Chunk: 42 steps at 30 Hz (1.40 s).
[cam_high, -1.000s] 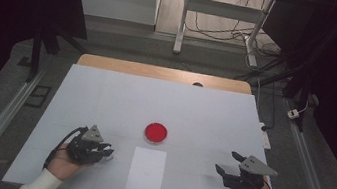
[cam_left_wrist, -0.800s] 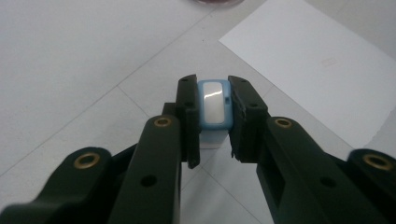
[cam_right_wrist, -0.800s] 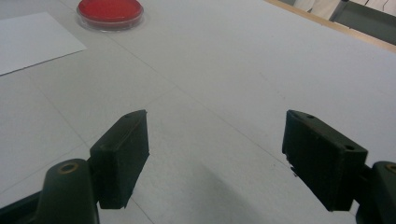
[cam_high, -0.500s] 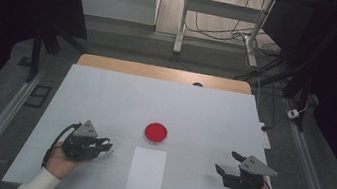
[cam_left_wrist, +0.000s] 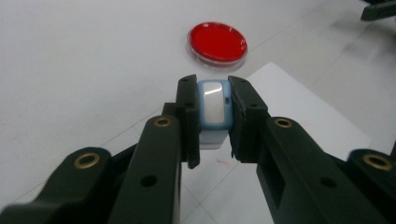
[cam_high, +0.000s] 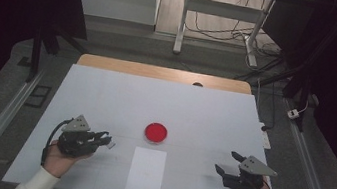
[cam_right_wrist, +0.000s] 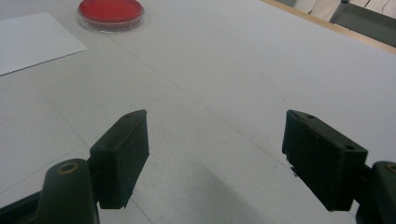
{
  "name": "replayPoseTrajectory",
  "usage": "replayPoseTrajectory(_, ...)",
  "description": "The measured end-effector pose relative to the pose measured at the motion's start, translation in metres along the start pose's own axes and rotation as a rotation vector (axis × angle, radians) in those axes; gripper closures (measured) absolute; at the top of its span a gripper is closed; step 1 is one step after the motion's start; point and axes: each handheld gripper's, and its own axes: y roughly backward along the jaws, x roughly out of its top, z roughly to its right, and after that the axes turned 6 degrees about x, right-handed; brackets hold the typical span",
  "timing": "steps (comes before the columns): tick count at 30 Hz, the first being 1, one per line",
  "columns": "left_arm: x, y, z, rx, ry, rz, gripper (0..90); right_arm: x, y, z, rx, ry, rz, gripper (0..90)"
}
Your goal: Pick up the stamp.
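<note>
- The left gripper (cam_high: 108, 140), held at the near left of the white table (cam_high: 105, 95), is clamped on a small pale-blue and white block (cam_left_wrist: 214, 106).
- The right gripper (cam_high: 227, 163), at the near right, has its jaws wide apart with nothing between them.
- A red round dish (cam_high: 156, 132) sits mid-table, just beyond a white paper sheet (cam_high: 146, 171).

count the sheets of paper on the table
1. A single white paper sheet lies flat near the table's front edge, just in front of the red dish, between the left gripper and the right gripper.
</note>
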Motion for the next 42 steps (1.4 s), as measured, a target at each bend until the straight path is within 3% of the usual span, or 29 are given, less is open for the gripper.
replayPoseTrajectory(13, 0.011, -0.002, 0.003, -0.023, 0.029, 0.053, 74.8, 0.001, -0.001, -0.001, 0.004, 0.003, -0.002, 22.3)
replayPoseTrajectory(26, 0.034, -0.015, 0.019, -0.055, -0.003, 0.088, 74.7, 0.001, 0.0, -0.001, -0.002, -0.004, 0.009, 22.3)
replayPoseTrajectory(36, 0.04, -0.017, 0.025, -0.072, -0.011, 0.092, 74.8, 0.002, 0.001, -0.001, -0.007, -0.004, 0.015, 22.3)
replayPoseTrajectory(42, 0.051, -0.028, 0.033, -0.105, -0.015, 0.095, 74.7, 0.002, 0.001, 0.0, -0.007, -0.006, 0.021, 22.3)
